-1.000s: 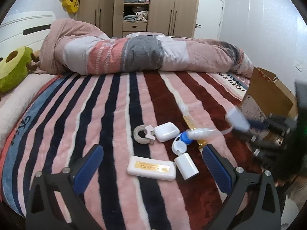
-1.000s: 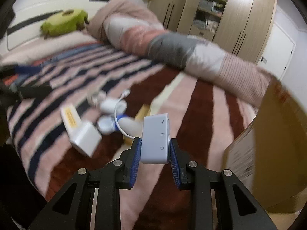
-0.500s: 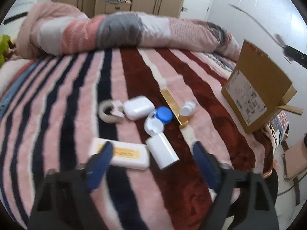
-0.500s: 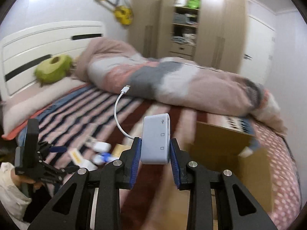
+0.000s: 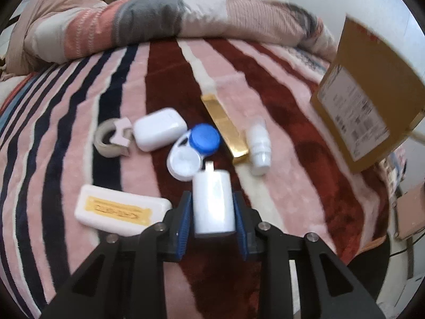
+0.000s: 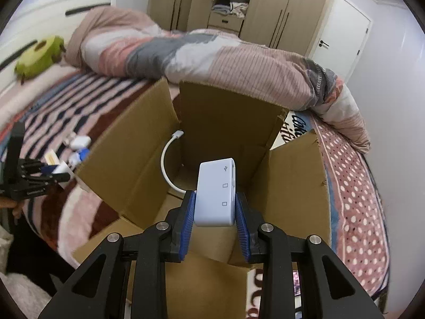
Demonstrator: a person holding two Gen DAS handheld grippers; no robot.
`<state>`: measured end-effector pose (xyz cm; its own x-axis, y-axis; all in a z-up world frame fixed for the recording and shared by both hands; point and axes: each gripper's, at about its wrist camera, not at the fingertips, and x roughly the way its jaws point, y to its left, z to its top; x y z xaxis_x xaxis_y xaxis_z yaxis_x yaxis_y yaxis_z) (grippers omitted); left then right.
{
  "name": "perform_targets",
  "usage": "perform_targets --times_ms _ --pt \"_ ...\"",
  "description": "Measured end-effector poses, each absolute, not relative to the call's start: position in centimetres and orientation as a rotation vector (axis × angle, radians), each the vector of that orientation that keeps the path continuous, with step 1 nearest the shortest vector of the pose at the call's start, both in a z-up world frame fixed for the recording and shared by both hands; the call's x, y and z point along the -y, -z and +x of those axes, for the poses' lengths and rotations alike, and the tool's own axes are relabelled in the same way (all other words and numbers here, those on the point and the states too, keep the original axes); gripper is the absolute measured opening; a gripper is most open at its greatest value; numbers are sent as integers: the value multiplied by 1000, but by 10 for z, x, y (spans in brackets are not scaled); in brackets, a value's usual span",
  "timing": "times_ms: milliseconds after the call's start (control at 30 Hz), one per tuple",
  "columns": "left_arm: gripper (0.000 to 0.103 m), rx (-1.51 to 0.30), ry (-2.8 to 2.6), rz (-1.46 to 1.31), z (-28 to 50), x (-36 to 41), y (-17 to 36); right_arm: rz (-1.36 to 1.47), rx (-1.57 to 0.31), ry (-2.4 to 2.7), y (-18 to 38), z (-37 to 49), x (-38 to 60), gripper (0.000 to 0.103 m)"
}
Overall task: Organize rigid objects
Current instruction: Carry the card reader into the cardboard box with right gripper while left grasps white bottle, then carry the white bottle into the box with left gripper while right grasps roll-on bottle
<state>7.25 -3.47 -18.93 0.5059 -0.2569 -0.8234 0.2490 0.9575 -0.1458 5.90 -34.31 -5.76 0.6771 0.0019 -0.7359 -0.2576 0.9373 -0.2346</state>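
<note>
My left gripper is shut on a white charger plug just above the striped blanket. Ahead of it lie a contact lens case, a white earbud case, a tape roll, a gold bar, a small white bottle and a white box with a yellow label. My right gripper is shut on a white USB adapter hub, held over the open cardboard box; its cable hangs into the box.
The cardboard box stands at the bed's right edge. A rolled duvet lies across the far side of the bed. A green plush toy sits by the headboard. Wardrobes stand behind.
My left gripper moved down and closed on the charger plug. My right gripper carried the adapter hub from above the bed to over the open cardboard box.
</note>
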Motion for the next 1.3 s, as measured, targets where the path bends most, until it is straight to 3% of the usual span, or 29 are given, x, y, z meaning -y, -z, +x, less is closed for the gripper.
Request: perform_targets --times_ms 100,267,467,767,967,1033,1133,1300 --pt "24 -1004 293 -31 74 33 195 -342 -818 -125 60 59 345 26" --pt "24 -973 321 -61 69 25 184 -281 -718 -200 40 50 331 38" --pt "24 -866 373 -59 53 7 123 -133 -623 -580 27 42 255 51" --pt "24 -759 532 52 53 2 3 -113 -821 -646 155 61 174 50" --pt "24 -780 745 94 69 68 -38 -24 -774 -534 200 106 184 51" --pt "24 -795 806 133 76 103 -43 -30 -797 -533 208 115 182 46" --pt "24 -828 878 180 90 154 -41 -56 -804 -514 207 113 187 20" --pt "24 -918 919 239 112 226 -17 -73 -792 -487 201 100 202 20"
